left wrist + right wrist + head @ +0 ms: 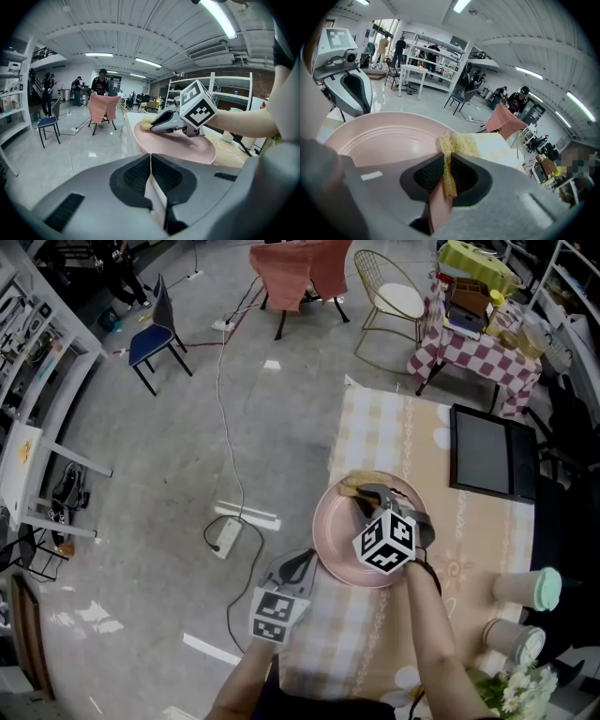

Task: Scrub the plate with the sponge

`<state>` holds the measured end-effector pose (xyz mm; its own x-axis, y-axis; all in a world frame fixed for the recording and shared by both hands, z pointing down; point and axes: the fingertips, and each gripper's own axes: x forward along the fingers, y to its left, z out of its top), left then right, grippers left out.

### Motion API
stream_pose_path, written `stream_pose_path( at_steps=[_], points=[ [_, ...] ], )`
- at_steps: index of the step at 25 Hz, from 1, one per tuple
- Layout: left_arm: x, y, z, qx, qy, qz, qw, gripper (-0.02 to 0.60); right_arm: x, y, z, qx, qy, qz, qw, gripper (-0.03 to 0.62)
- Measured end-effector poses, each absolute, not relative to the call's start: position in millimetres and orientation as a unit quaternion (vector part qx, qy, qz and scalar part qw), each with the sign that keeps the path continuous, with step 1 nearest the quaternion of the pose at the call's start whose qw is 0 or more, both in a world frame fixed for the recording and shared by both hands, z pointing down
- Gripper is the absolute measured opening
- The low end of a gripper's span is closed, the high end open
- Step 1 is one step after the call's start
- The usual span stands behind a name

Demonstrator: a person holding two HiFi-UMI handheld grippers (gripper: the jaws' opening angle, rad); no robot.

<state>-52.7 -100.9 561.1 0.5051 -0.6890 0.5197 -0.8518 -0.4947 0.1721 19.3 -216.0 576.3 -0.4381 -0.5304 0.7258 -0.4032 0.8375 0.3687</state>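
Note:
A pink plate [337,521] lies near the left edge of a checked tablecloth [375,427]. My right gripper [364,493] reaches over the plate and is shut on a yellow sponge [354,486], which rests at the plate's far rim. In the right gripper view the sponge [457,145] sticks out past that gripper's [449,164] pads, over the plate [379,133]. My left gripper [305,563] is shut with nothing between its jaws; its tips sit at the plate's near-left rim. The left gripper view shows its closed tips [150,159] just before the plate [187,147], with the sponge [146,124] beyond.
A black screen [492,451] lies flat on the table's far right. Two lidded cups [530,589] [514,643] and white flowers [520,690] stand at the near right. The table's left edge drops to the floor, where a power strip [227,535] and cable lie.

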Motion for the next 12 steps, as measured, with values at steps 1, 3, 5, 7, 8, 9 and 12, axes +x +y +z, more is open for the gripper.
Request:
stream_pose_path(
  at_steps=[1, 3, 5, 7, 8, 9, 12],
  points=[
    [-52.6, -100.9, 560.9, 0.842, -0.457, 0.196, 0.208, 0.017, 19.5, -215.5, 576.3, 0.276, -0.844, -0.070, 0.454, 0.046],
    [-52.5, -101.0, 560.8, 0.843, -0.456, 0.197, 0.208, 0.017, 19.7, -214.8, 576.3, 0.276, -0.844, -0.068, 0.456, 0.046],
    [-52.2, -100.7, 560.9, 0.843, -0.455, 0.198, 0.208, 0.017, 19.8, -213.5, 576.6, 0.275, -0.843, -0.066, 0.457, 0.047],
    [-52.1, -100.4, 560.9, 0.843, -0.455, 0.197, 0.209, 0.017, 20.0, -211.9, 576.6, 0.274, -0.842, -0.065, 0.459, 0.048],
    [-52.1, -100.3, 560.7, 0.843, -0.455, 0.197, 0.209, 0.017, 20.0, -211.3, 576.6, 0.274, -0.842, -0.064, 0.460, 0.047],
    [-52.0, -100.2, 560.6, 0.843, -0.456, 0.197, 0.208, 0.017, 20.2, -210.6, 576.7, 0.273, -0.842, -0.063, 0.461, 0.047],
    [-52.0, -100.0, 560.3, 0.843, -0.455, 0.199, 0.207, 0.017, 20.3, -208.6, 577.0, 0.273, -0.842, -0.060, 0.462, 0.046]
  ],
)
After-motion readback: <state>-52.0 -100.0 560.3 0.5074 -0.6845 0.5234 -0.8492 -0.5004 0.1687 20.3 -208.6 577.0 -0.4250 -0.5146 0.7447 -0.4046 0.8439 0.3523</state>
